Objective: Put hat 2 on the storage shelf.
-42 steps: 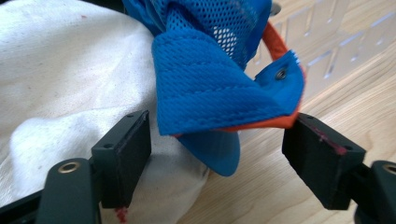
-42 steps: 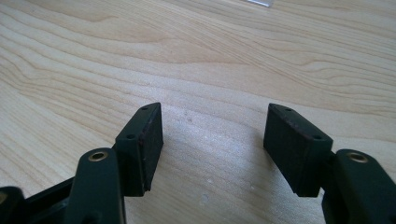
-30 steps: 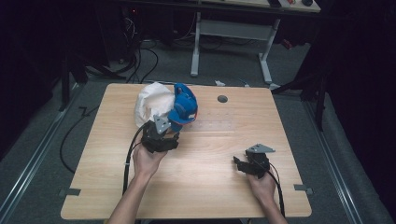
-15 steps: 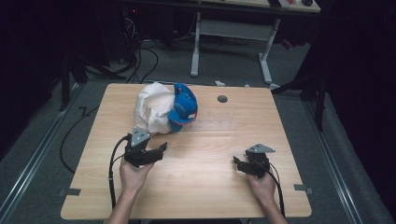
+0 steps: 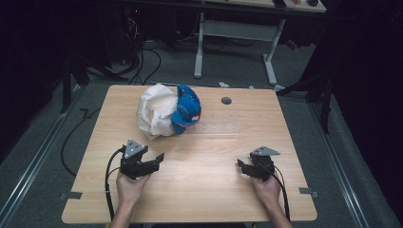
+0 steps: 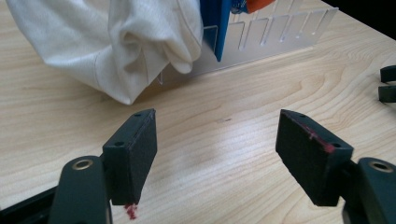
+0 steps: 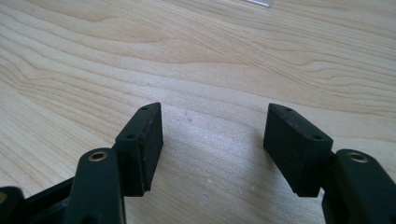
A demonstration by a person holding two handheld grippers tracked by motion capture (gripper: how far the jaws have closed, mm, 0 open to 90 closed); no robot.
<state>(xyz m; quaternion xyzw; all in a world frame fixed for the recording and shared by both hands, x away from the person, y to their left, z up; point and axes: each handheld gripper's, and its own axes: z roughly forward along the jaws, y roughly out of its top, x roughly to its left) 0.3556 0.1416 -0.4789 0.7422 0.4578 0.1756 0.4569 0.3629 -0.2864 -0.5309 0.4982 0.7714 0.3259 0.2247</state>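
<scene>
Lab, bare wooden table [image 5: 199, 190], floor cables [image 5: 142, 61], desk frame [image 5: 237, 33] behind

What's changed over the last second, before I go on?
The left tool has pulled back from the white cloth toward the person, empty, its jaws just closing slightly. The right tool, cloth and blue cap stayed put.

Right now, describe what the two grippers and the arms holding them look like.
Both grippers are black, each with two flat rectangular pads. The left gripper and the right gripper each carry a grey three-cornered plate on top and trail a black cable. In the left gripper view, red smears mark its pads. The forearms are bare, no sleeves in sight.
</scene>
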